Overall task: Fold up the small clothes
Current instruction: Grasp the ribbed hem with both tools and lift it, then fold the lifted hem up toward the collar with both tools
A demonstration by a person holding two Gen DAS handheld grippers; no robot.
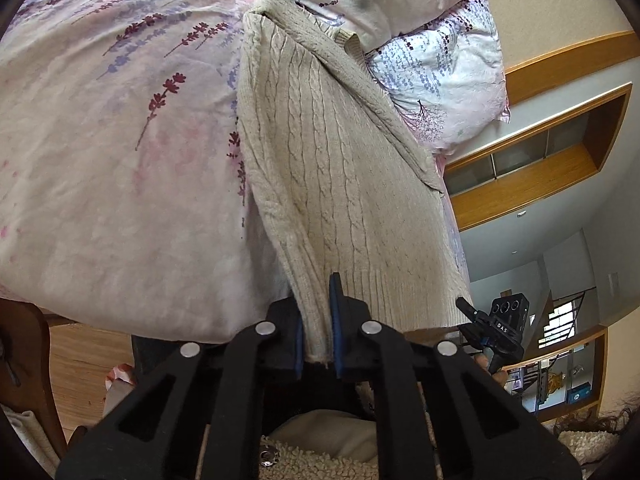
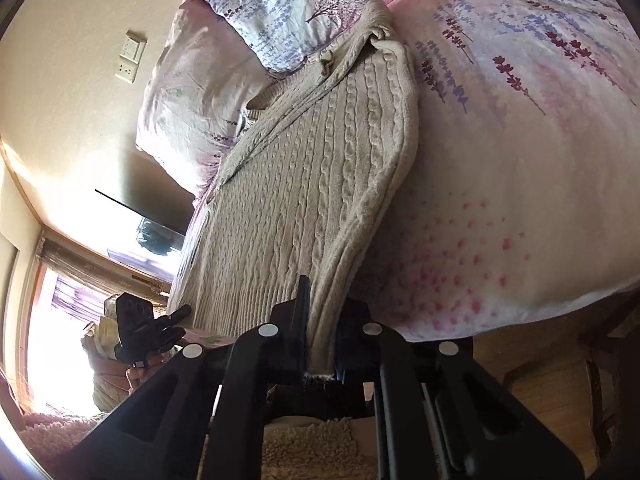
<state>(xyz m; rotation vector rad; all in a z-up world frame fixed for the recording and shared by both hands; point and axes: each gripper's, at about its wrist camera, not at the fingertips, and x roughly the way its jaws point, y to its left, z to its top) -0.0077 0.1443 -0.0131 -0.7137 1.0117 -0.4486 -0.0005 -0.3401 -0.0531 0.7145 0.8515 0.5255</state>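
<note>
Left tool point(image 1: 318, 316) clamping together on the ribbed hem corner of a cream cable-knit sweater point(image 1: 320, 168); right tool point(image 2: 322, 320) pinching the opposite hem corner of the same sweater point(image 2: 312, 184). Sweater lying lengthwise on a bed, sleeves folded in over the body, collar end reaching toward the pillows point(image 1: 440, 72), hem lifting slightly off the near edge. Bed wearing a pale pink duvet cover point(image 1: 120, 140) printed with purple and maroon lavender sprigs, matching pillowcases. Wooden floor point(image 2: 540, 380) showing below the bed edge. Beige wall carrying a switch and socket plate point(image 2: 130, 60). Bright window point(image 2: 52, 300) glaring in the right wrist view. "DAS" reading on the other tool's body in the left wrist view.
</note>
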